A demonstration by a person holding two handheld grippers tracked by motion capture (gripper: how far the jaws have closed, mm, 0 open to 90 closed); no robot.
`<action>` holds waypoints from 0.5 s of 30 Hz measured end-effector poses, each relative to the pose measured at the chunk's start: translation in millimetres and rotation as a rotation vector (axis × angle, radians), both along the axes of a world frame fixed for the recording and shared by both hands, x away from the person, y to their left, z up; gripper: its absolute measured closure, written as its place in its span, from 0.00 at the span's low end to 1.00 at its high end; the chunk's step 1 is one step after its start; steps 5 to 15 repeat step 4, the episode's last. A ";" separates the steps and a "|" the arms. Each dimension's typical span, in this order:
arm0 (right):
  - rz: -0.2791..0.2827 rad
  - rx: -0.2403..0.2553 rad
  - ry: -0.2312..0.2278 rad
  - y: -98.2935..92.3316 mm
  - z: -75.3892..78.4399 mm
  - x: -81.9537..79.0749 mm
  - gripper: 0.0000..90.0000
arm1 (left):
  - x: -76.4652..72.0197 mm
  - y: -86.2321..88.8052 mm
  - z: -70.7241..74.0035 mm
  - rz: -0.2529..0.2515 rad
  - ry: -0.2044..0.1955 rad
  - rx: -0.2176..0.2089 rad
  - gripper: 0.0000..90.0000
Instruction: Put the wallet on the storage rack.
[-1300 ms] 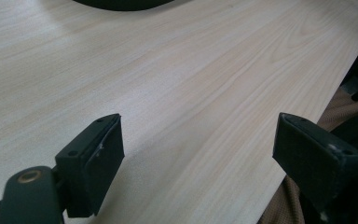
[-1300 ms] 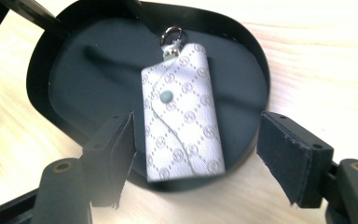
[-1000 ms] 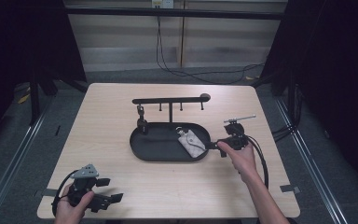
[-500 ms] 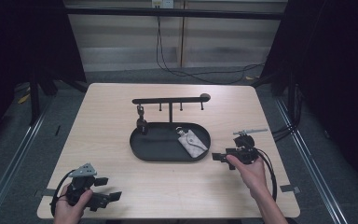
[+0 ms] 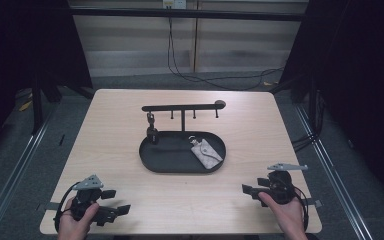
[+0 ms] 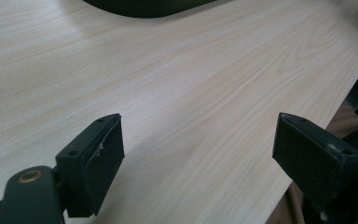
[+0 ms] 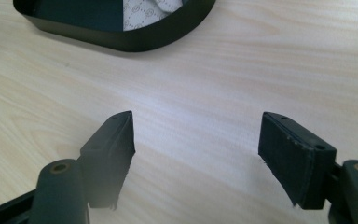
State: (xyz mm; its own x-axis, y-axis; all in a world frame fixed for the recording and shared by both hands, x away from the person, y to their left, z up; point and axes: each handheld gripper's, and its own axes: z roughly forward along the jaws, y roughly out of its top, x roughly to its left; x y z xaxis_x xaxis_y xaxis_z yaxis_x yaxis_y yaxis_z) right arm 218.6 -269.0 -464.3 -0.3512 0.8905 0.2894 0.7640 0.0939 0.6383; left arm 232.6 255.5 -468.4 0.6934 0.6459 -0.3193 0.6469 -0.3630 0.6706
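Since one second ago the right gripper [image 5: 250,190] has pulled back from the rim of the black oval tray [image 5: 150,162] toward the person's edge of the table [image 5: 260,130] and now sits well clear of the tray, held in the right hand [image 5: 282,212]; the left gripper [image 5: 116,210] has barely shifted near the front-left corner, held in the left hand [image 5: 75,222]. Right gripper [image 7: 196,154] jaws stand wide apart with bare wood between them, nothing clamped; in the right gripper view the tray's near wall [image 7: 121,39] lies ahead of the jaws and slightly to their left, and a patch of patterned pale fabric [image 7: 144,9] shows inside it. Left gripper [image 6: 198,154] jaws also stand wide apart over bare table, empty; a dark curved edge of the tray [image 6: 144,7] sits far ahead at the top of the left gripper view. From above, the pale pouch with a ring [image 5: 206,151] lies in the tray's right half, ahead and left of the right gripper and well ahead and right of the left one. Black rack with pegs [image 5: 182,107] stands at the tray's far side; a small dark object [image 5: 151,131] hangs from its left end down to the tray. Grey plate [image 5: 286,167] tops the right gripper
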 end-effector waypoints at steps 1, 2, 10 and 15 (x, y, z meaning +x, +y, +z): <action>-0.002 -0.002 -0.015 -1.7 -2.1 -3.3 0.29 | 0.0 0.2 0.2 -0.003 0.000 -0.001 0.18; -0.007 -0.004 -0.035 -3.4 -4.6 -5.8 0.29 | -0.3 -0.1 0.6 -0.002 0.000 -0.004 0.18; -0.020 -0.008 -0.043 -7.0 -8.6 -7.9 0.27 | -0.8 0.1 1.4 -0.010 0.000 -0.014 0.18; -0.020 -0.008 -0.043 -7.0 -8.6 -7.9 0.27 | -0.8 0.1 1.4 -0.010 0.000 -0.014 0.18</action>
